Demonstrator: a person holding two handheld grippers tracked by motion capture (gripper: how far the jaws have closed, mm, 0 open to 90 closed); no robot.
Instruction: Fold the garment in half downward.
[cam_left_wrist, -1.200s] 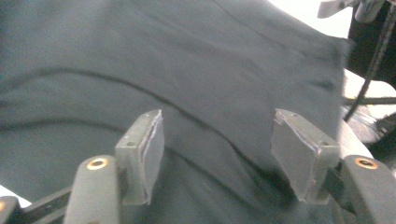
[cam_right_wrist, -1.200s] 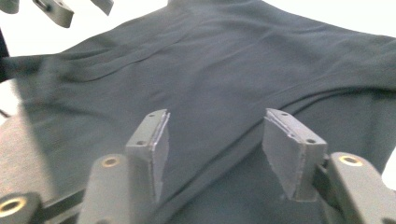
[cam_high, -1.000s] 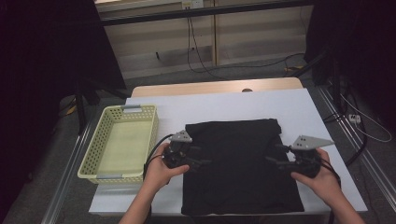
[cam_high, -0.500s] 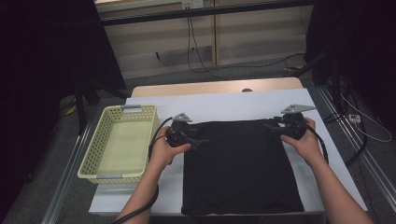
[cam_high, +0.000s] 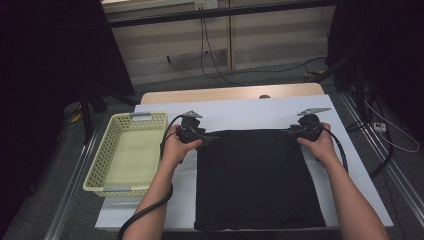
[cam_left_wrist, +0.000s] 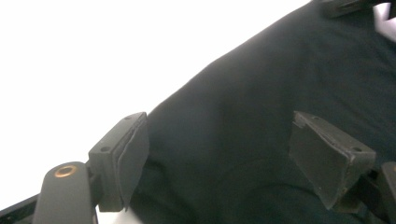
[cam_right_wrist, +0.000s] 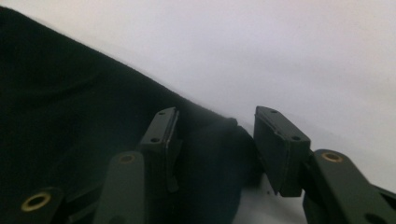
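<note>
Black cloth (cam_high: 257, 180): matt, soft, faintly creased. Worktop (cam_high: 250, 112): smooth white matt cover, pale wood strip along far edge. Basket (cam_high: 100, 172) left of frame: pale yellow perforated plastic. Claw pads (cam_left_wrist: 133, 156): matt black.

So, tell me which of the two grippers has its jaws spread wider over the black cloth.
The left gripper: its jaws stand wide apart over the black cloth, while the right gripper has been closing around a corner.

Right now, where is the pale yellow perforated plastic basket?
In the high view, the pale yellow perforated plastic basket sits at the table's left edge, just left of the person's left hand and the flat black cloth.
</note>
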